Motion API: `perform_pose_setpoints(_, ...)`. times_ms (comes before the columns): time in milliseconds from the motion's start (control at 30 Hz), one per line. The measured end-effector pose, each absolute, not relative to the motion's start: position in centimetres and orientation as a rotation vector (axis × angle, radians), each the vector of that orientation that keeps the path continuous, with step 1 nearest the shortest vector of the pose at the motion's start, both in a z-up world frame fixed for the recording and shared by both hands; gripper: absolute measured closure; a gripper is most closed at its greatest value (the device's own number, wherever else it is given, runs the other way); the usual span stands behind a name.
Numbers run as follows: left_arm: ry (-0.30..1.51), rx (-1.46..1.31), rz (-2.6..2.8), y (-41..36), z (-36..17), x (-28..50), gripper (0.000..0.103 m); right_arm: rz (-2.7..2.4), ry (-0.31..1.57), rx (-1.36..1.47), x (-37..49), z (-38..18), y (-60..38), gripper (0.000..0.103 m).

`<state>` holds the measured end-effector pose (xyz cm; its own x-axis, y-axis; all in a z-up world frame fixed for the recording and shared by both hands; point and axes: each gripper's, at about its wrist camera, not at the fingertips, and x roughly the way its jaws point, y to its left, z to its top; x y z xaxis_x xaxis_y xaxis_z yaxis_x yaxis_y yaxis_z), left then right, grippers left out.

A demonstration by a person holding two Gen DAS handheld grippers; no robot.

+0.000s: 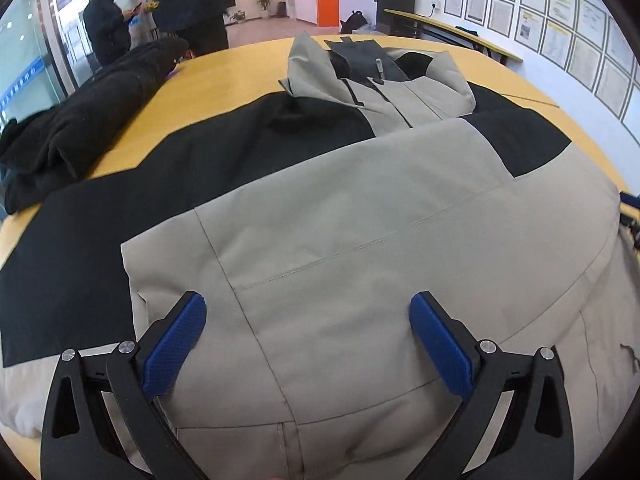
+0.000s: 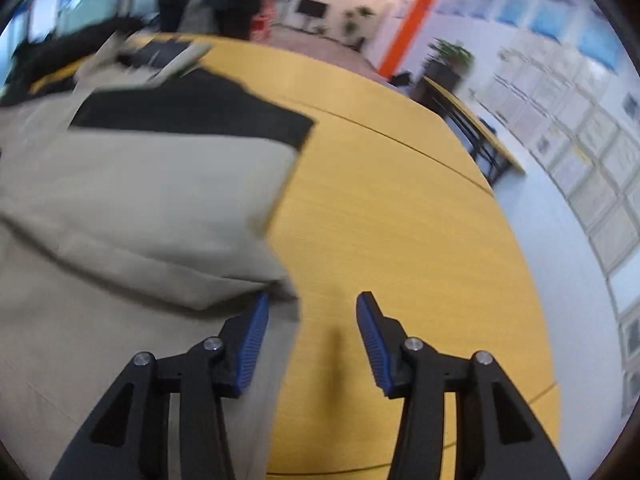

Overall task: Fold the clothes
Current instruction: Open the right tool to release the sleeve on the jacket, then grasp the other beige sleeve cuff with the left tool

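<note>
Jacket (image 1: pixel 360 216) beneath left gripper's (image 1: pixel 308 344) spread fingers (image 1: pixel 176 344)

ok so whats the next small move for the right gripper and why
Probably shift the right gripper left and close on the jacket edge: its jaws stand open, mostly over bare table, holding nothing. The left gripper is open too.

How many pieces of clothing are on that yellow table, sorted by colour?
Beige-and-black jacket: 1
Black garment, bunched at the table's left side: 1
Total: 2
</note>
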<state>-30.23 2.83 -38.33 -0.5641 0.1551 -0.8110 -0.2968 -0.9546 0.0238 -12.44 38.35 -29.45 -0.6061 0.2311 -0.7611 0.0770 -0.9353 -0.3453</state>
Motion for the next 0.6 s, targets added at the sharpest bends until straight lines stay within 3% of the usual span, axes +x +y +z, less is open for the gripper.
perform_pose_setpoints(100, 0.208, -1.308, 2.552, 3.0, -38.7, -31.2, 0.0, 2.645, -0.678, -1.359, -12.9, -30.0, 36.7, 0.055)
perform_pose_setpoints(233, 0.243, -1.314, 2.54, 2.8, -38.3, -31.1, 0.0, 2.509, -0.581, -1.406, -12.8, -28.7, 38.6, 0.054)
perform_pose_setpoints(300, 0.17, -1.314, 2.556, 1.3, -36.1, -30.2, 0.0, 2.534, -0.51, -1.368, -12.1, -25.9, 39.2, 0.053)
perform_pose_setpoints(367, -0.064, -1.281, 2.61, -2.7, -33.4, -28.5, 0.0, 2.628, -0.445, -1.308, -11.6, -22.5, 37.6, 0.043)
perform_pose_setpoints(433, -0.352, -1.267, 2.658, -8.6, -31.5, -26.8, 0.0, 2.753, -0.403, -1.254, -11.2, -20.1, 34.5, 0.024)
perform_pose_setpoints(600, -1.174, -1.371, 2.801, -28.3, -32.3, -22.2, 0.0, 2.971, -0.318, -1.255, -10.9, -18.4, 24.5, 0.02)
